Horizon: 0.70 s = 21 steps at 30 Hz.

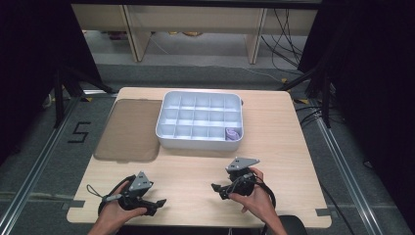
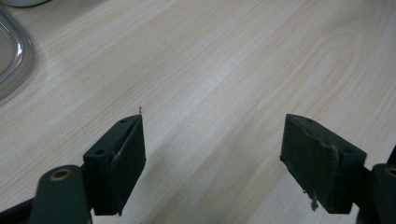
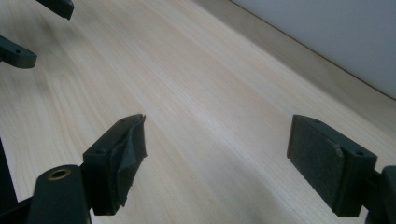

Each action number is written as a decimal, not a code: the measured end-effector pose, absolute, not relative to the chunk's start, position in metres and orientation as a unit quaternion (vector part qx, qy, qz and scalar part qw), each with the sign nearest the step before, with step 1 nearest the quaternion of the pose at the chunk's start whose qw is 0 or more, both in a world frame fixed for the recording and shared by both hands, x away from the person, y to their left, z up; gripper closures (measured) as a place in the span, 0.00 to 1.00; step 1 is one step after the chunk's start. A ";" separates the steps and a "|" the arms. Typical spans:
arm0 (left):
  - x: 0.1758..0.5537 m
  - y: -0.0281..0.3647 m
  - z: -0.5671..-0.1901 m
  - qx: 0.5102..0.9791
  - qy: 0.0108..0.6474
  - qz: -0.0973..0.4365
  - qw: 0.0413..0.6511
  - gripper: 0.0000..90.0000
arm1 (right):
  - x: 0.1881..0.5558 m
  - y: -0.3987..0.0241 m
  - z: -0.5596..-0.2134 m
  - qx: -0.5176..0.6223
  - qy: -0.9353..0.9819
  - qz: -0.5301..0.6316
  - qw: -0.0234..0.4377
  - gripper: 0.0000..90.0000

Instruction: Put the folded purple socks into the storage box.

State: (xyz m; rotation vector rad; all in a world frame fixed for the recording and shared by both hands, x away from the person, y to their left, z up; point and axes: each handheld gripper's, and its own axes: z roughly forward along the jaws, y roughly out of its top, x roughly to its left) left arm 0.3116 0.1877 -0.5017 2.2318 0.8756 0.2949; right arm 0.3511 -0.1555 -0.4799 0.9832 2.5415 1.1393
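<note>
Resting low at the near edge of the table, both grippers sit well short of the compartment tray, which serves as the landmark.

Left gripper: near-left of the tray, held in the person's left hand, jaws pointing right across the wood. In the left gripper view its jaws stand wide apart with bare wood between them, nothing held. The curved rim of the translucent lid shows at that view's upper left.

Right gripper: just near of the tray's right end, in the right hand, jaws pointing left toward the other gripper. In the right gripper view the jaws are spread, empty, with the tray's pale wall running along the upper right.

Likely a neutral ready pose: both tools released, hands clear of the tray so the compartments stay reachable.

Tray: white, 3 rows of 5 cells, centre of the table. A purple item lies in the near-right corner cell; the other 14 cells look empty. What it is can't be told at this size.

Lid: brownish, flat on the table, touching or just beside the tray's left side, parked off so the cells are open.

Beyond the tray: far table edge, then floor and cables.
</note>
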 end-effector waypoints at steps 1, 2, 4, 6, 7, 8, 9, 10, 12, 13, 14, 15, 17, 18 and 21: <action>0.312 0.188 -0.502 0.864 0.338 0.114 0.355 0.24 | 0.350 -0.155 -0.481 0.335 0.855 0.386 0.092 0.23; 0.311 0.188 -0.502 0.863 0.339 0.114 0.357 0.24 | 0.349 -0.155 -0.483 0.335 0.852 0.392 0.095 0.23; 0.312 0.188 -0.502 0.866 0.332 0.118 0.355 0.24 | 0.346 -0.156 -0.483 0.335 0.858 0.380 0.088 0.23; 0.311 0.187 -0.501 0.866 0.331 0.112 0.357 0.24 | 0.344 -0.156 -0.485 0.331 0.858 0.383 0.088 0.23; 0.311 0.187 -0.501 0.868 0.328 0.112 0.355 0.24 | 0.342 -0.155 -0.486 0.336 0.853 0.389 0.091 0.23; 0.310 0.186 -0.501 0.864 0.336 0.109 0.359 0.24 | 0.342 -0.156 -0.485 0.331 0.859 0.381 0.088 0.23; 0.310 0.186 -0.501 0.864 0.336 0.107 0.360 0.23 | 0.342 -0.156 -0.486 0.331 0.859 0.381 0.087 0.23; 0.310 0.187 -0.501 0.865 0.335 0.111 0.357 0.23 | 0.340 -0.156 -0.487 0.334 0.859 0.378 0.085 0.23; 0.310 0.186 -0.502 0.863 0.336 0.109 0.360 0.21 | 0.339 -0.154 -0.489 0.333 0.854 0.390 0.085 0.23; 0.310 0.186 -0.501 0.865 0.333 0.110 0.359 0.20 | 0.339 -0.154 -0.488 0.332 0.858 0.383 0.085 0.23; 0.311 0.186 -0.501 0.866 0.329 0.110 0.361 0.20 | 0.339 -0.154 -0.488 0.326 0.862 0.379 0.082 0.23; 0.310 0.186 -0.501 0.866 0.330 0.109 0.360 0.20 | 0.338 -0.154 -0.489 0.326 0.862 0.380 0.082 0.23; 0.310 0.185 -0.502 0.866 0.329 0.109 0.361 0.20 | 0.337 -0.152 -0.489 0.328 0.863 0.376 0.079 0.22; 0.310 0.186 -0.502 0.867 0.328 0.111 0.359 0.20 | 0.336 -0.151 -0.490 0.330 0.860 0.381 0.078 0.22; 0.310 0.186 -0.502 0.870 0.319 0.109 0.359 0.20 | 0.335 -0.150 -0.492 0.327 0.861 0.381 0.082 0.22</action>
